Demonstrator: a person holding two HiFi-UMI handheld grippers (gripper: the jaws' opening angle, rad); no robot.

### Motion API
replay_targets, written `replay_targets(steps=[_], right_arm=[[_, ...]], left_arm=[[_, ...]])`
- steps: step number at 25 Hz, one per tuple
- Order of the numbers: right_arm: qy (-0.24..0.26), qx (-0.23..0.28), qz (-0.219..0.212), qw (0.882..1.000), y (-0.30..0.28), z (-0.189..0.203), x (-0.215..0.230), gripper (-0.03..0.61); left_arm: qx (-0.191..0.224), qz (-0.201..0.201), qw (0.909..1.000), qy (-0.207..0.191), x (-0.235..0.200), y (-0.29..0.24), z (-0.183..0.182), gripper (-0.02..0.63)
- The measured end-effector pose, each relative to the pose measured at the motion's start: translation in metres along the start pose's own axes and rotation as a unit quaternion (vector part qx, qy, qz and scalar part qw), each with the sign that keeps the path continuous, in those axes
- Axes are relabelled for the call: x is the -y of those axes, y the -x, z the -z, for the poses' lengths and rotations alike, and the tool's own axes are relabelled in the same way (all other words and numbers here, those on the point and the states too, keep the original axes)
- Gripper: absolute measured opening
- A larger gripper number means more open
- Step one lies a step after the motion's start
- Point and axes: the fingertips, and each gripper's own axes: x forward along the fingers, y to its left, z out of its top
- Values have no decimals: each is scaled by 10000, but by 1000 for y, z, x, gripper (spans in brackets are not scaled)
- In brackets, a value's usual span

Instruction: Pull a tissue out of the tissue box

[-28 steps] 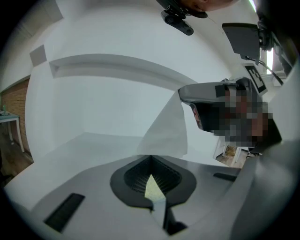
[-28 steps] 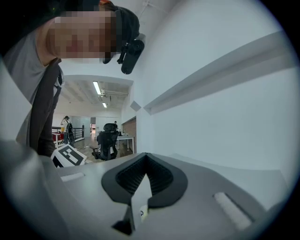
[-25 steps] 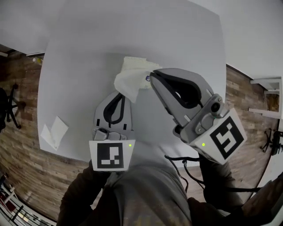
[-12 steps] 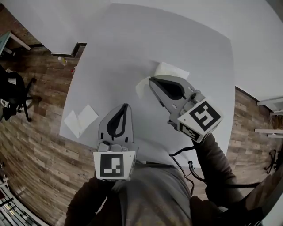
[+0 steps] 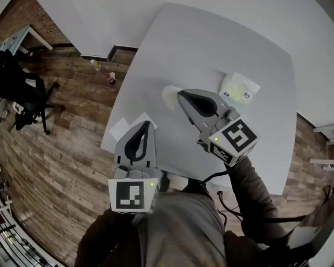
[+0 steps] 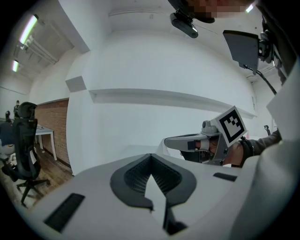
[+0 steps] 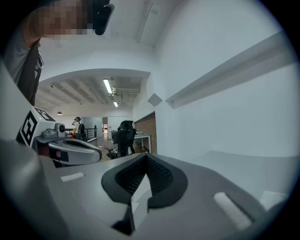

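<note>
1. A white-painted wall runs along the far side, and a red-brown brick wall stands at the far left.
2. A brown wood-plank floor spreads across the left and the near side.
3. A white square table stands right of centre.
4. A black wheeled office chair stands at the left, near a pale desk with white legs.
5. Long ceiling strip lights glow in the far room.

The pale tissue box lies flat at the worktop's right side; a white tissue hangs pinched in the right tool.
</note>
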Motion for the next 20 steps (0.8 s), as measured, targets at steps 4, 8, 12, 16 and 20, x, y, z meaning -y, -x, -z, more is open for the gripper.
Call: replay_targets(steps=[4,8,12,16,20], right_arm=[[46,126,-178,9998,-30,14,-29,2],[102,-128,-393,9991,-48,68,-57,2],[3,-642,-565,9963,-54,131,-81,2],[-130,-1088,-581,9923,-55,174,-93,3],[-387,-1440,-712,9863,-53,200,-108,59]], left_arm=[[-25,-158,9998,-69,-33,17,6,-2],[-133,-301,9994,-69,-56,26,18,-2],[-188,-319,9993,-79,-67,29,27,-2],[-201,-278,9994,-70,-70,28,31,-2],[-200,-159,9997,-64,-65,31,34,-2]])
